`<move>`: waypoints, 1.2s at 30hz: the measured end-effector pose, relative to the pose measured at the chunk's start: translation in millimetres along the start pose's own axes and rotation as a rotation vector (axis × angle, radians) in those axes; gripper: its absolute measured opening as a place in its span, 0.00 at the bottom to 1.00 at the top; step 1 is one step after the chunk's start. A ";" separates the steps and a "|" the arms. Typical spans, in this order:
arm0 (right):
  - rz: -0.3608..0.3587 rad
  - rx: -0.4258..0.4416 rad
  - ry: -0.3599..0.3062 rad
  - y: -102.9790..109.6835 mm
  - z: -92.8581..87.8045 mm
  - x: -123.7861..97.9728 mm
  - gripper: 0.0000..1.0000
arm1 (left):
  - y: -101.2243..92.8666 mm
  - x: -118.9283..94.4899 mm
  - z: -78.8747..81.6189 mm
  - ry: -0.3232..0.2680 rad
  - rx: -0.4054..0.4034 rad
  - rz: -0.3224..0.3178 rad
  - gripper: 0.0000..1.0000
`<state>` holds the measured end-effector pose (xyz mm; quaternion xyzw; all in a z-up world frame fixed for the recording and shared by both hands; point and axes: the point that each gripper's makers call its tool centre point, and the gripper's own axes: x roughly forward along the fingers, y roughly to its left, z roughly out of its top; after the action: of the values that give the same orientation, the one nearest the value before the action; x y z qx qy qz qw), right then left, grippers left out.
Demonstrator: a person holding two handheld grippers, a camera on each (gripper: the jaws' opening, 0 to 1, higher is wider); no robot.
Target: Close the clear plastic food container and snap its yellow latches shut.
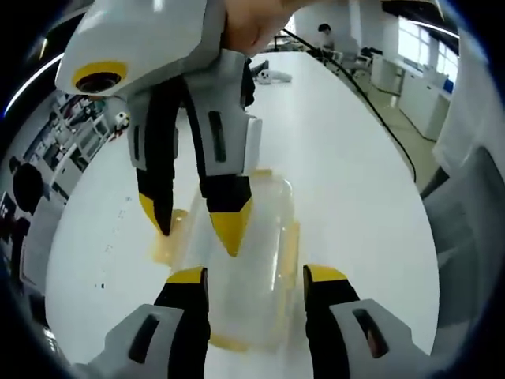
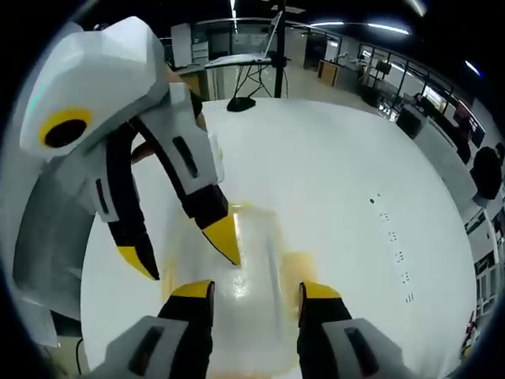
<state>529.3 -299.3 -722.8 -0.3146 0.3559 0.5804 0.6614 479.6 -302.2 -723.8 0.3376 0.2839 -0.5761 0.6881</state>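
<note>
A clear plastic food container (image 1: 252, 229) lies on the white table (image 1: 347, 181), lid on top, with yellow latches (image 1: 169, 241) at its sides. My left gripper (image 1: 256, 276) is open, its yellow-tipped jaws straddling the container's near end. My right gripper (image 1: 195, 229) comes down from above, open, one tip by the left-side latch and the other on the lid. In the right gripper view the container (image 2: 252, 268) lies between my right gripper's (image 2: 256, 290) open jaws, a yellow latch (image 2: 298, 264) showing at the right. My left gripper (image 2: 181, 251) reaches in from the left, one tip on the lid.
A black cable (image 1: 379, 118) runs along the table's right side toward a seated person (image 1: 323, 35) at the far end. A small white object (image 1: 272, 76) lies farther up the table. A black stand (image 2: 252, 79) is beyond the table edge.
</note>
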 end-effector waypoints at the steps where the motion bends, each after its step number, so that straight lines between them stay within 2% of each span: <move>1: 0.003 0.001 0.002 -0.6 -0.4 0.9 0.41 | 0.0 0.3 0.2 0.000 0.001 0.001 0.46; 11: 0.031 -0.001 0.021 -1.6 -1.1 4.2 0.43 | -1.2 6.3 -1.6 0.027 0.059 0.019 0.45; 18: 0.053 0.009 0.037 -3.6 -1.5 5.8 0.44 | 1.0 8.7 0.0 0.022 0.071 0.027 0.46; 21: 0.049 0.007 0.054 -6.1 -0.9 6.4 0.47 | 0.1 10.5 -0.8 0.034 0.119 0.037 0.47; 28: 0.122 0.023 0.079 1.0 -2.7 7.9 0.41 | 0.4 15.9 0.8 0.039 0.148 0.054 0.50; 34: 0.142 0.013 0.099 -0.1 -3.6 9.2 0.41 | 0.1 16.7 0.2 0.046 0.163 0.071 0.50; 36: 0.152 0.012 0.101 0.7 -3.6 9.0 0.41 | -0.8 18.9 -0.2 0.054 0.219 0.085 0.50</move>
<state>528.9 -297.3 -732.3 -0.3116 0.4153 0.6103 0.5983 482.2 -313.5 -738.8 0.4379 0.2233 -0.5647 0.6630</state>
